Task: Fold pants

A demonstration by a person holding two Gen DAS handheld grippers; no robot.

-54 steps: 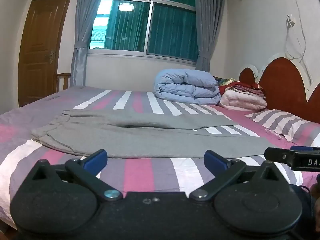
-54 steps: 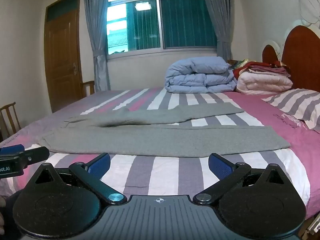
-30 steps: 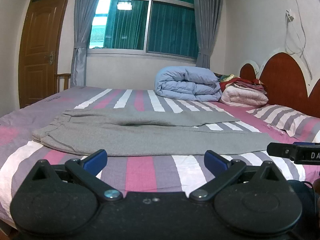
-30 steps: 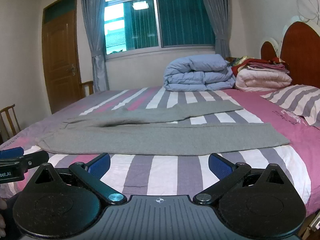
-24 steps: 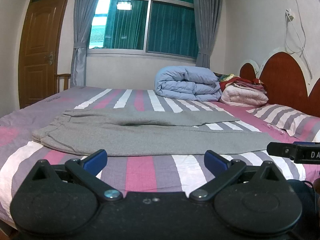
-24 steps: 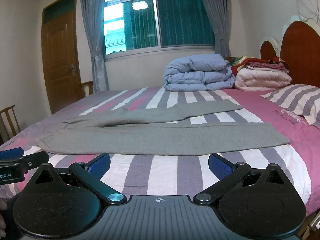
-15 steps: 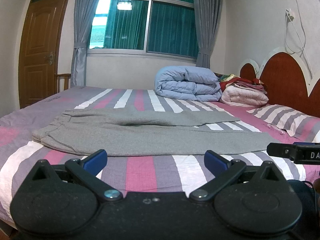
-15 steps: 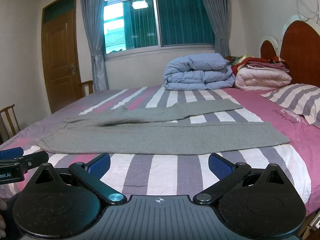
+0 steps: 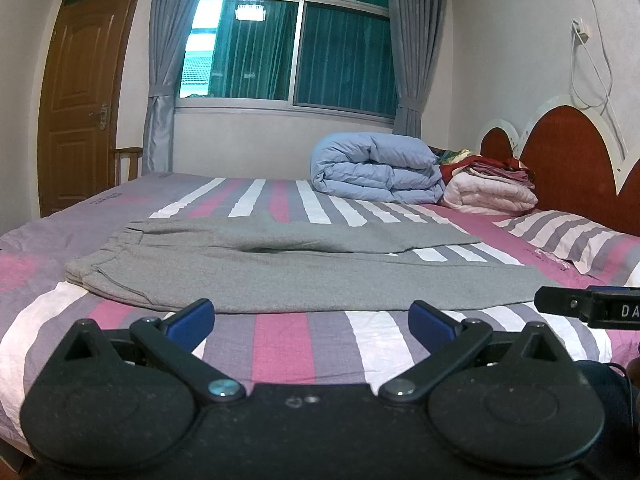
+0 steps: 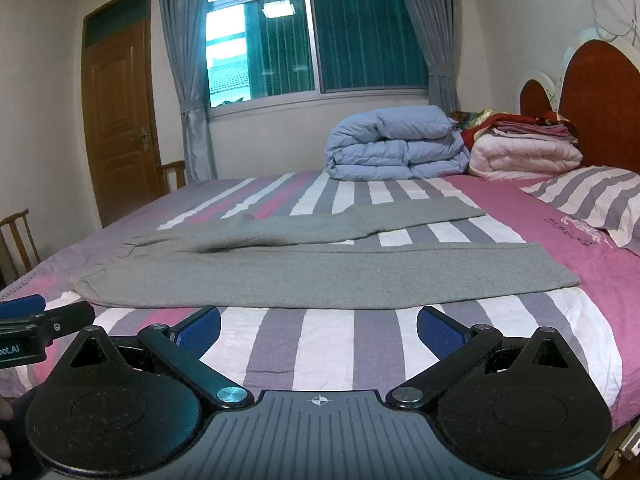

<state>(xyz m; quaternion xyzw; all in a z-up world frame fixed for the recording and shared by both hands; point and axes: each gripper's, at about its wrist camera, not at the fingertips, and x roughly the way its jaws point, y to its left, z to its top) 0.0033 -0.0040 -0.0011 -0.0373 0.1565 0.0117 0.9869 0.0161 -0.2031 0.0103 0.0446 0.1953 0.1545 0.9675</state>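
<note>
Grey pants (image 9: pixel 280 272) (image 10: pixel 304 272) lie flat across the striped bed, waistband at the left, both legs stretching to the right and slightly spread. My left gripper (image 9: pixel 310 320) is open, held just short of the pants' near edge over the bedsheet. Equally open, my right gripper (image 10: pixel 318 328) hovers in front of the near leg's edge. Nothing is between either pair of blue pads. Each gripper's side shows at the other view's edge.
A folded blue duvet (image 9: pixel 376 168) (image 10: pixel 396 144) and a pink blanket stack (image 9: pixel 488 192) (image 10: pixel 524 152) sit at the bed's far side. A striped pillow (image 10: pixel 592 200) lies by the red headboard (image 9: pixel 568 160). A wooden chair (image 10: pixel 16 240) stands left of the bed.
Both views have shifted only slightly since the earliest frames; the pants lie as before and both grippers stay open.
</note>
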